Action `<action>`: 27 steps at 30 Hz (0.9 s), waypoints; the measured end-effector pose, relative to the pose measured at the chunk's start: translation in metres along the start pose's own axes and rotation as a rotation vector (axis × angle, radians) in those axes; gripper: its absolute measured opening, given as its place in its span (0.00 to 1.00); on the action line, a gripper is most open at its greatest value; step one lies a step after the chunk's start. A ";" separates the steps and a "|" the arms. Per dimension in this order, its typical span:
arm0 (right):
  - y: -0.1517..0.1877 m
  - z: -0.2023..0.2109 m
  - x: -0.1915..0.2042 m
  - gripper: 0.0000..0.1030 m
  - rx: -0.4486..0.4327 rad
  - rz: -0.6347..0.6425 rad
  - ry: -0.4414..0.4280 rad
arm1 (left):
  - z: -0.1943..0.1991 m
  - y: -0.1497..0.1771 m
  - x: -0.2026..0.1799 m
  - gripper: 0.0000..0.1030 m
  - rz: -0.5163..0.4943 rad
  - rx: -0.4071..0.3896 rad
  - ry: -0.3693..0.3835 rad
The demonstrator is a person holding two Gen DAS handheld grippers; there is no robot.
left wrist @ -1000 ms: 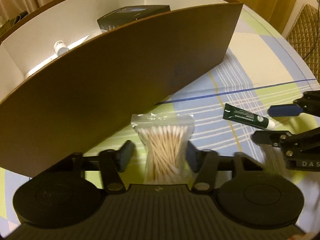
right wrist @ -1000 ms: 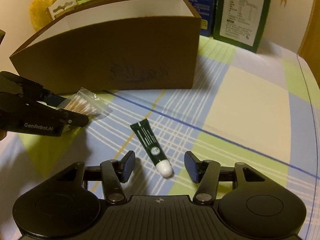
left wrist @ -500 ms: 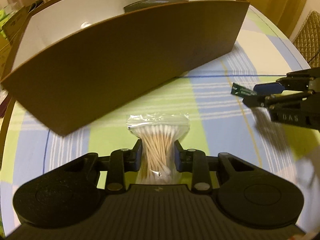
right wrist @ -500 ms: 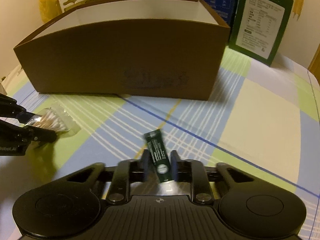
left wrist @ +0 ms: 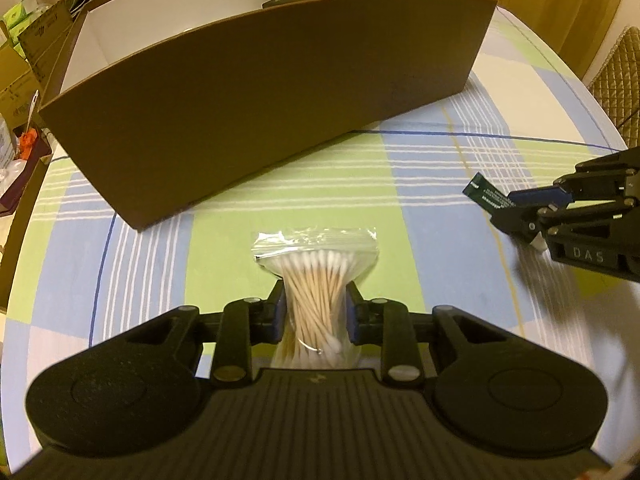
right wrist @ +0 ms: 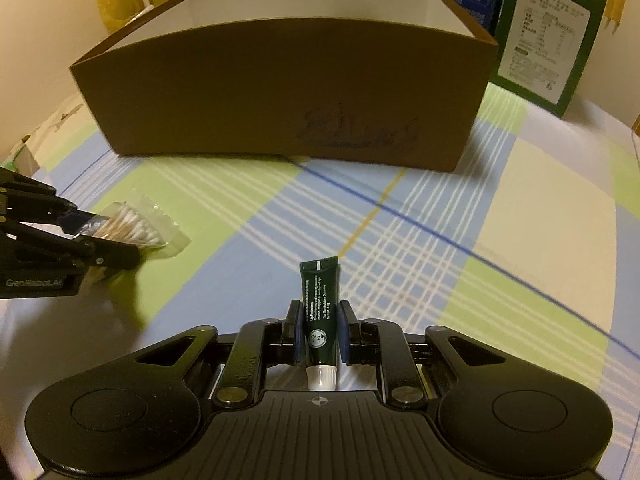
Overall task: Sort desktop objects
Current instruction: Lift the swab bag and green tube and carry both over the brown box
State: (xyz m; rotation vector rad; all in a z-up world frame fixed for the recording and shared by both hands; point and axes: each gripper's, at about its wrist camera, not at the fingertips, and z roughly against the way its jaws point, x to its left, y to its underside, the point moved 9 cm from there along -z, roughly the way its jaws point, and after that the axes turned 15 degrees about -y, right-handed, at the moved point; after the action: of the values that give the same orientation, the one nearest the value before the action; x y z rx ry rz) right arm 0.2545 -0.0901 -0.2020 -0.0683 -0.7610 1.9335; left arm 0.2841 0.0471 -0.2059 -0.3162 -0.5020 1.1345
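Left wrist view: crinkly clear bag of cotton swabs [left wrist: 316,268], pinched narrow.

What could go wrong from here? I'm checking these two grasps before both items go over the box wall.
The left gripper pinches the cotton swab bag at its waist; the slippery plastic might slide out. The right gripper clamps the green tube mid-body, so it might pivot or squeeze. The brown box has a tall near wall; a low carry could snag either item.

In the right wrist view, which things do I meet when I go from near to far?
Green tube held in the right gripper → checked tablecloth → brown box.
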 end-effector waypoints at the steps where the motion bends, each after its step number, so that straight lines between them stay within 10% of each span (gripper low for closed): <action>1: 0.002 0.000 0.002 0.14 0.003 -0.003 -0.009 | 0.001 0.002 0.000 0.22 0.001 0.001 0.003; 27: 0.007 0.025 0.032 0.13 -0.003 -0.027 -0.081 | 0.028 0.018 0.013 0.21 0.044 0.008 0.014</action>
State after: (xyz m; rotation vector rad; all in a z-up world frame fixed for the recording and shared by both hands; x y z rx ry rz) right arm 0.2240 -0.0776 -0.1766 0.0190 -0.8146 1.9191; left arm 0.2597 0.0661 -0.1884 -0.3293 -0.4800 1.1761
